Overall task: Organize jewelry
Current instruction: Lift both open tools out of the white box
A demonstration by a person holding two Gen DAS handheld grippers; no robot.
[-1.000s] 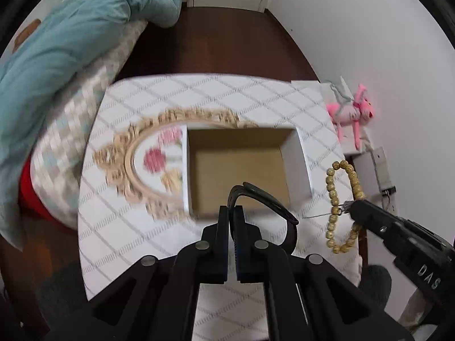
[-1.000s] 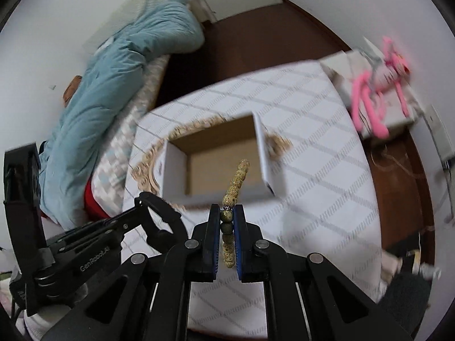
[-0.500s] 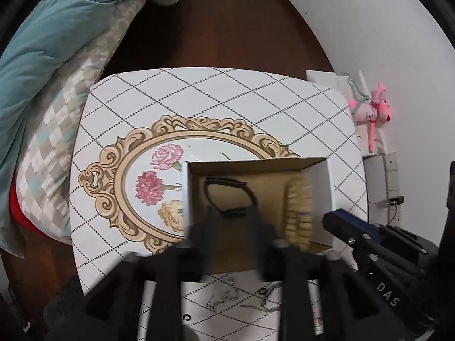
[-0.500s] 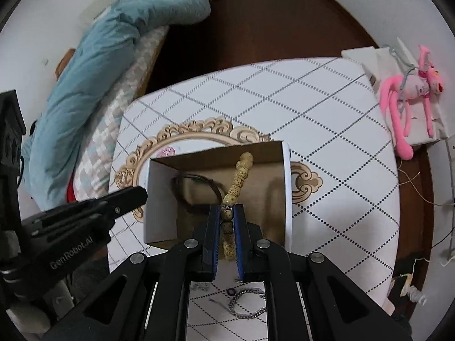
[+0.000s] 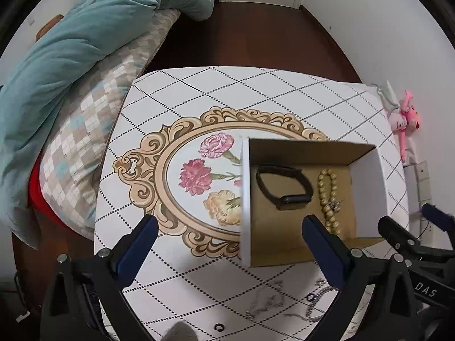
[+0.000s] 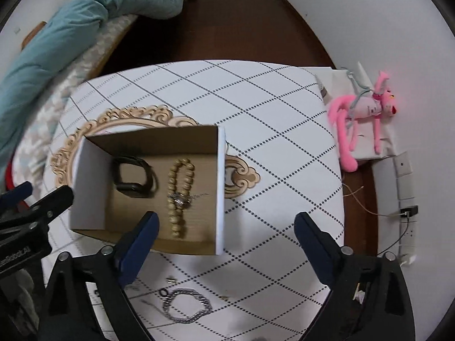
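Observation:
An open cardboard box (image 5: 366,187) (image 6: 219,176) stands on the patterned table. Inside lie a black wristband (image 5: 283,187) (image 6: 133,177) and a wooden bead bracelet (image 5: 328,196) (image 6: 179,196) with a silver charm. My left gripper (image 5: 227,227) is open and empty above the box's near left corner. My right gripper (image 6: 226,224) is open and empty above the box's near right corner. A silver chain bracelet (image 6: 186,308) and a small black ring (image 6: 164,292) lie on the table in front of the box. Thin chains (image 5: 267,304) and small rings (image 5: 310,297) also show in the left wrist view.
The table (image 5: 227,91) carries a printed floral oval frame (image 5: 176,176). A bed with a teal duvet (image 5: 71,56) stands at the left. A pink plush toy (image 6: 366,113) lies on a white box at the right, near wall sockets (image 6: 403,167) and cables.
Both grippers opened. The left let go of the black wristband and the right let go of the bead bracelet; both now lie in the box. Both grippers pulled back from it.

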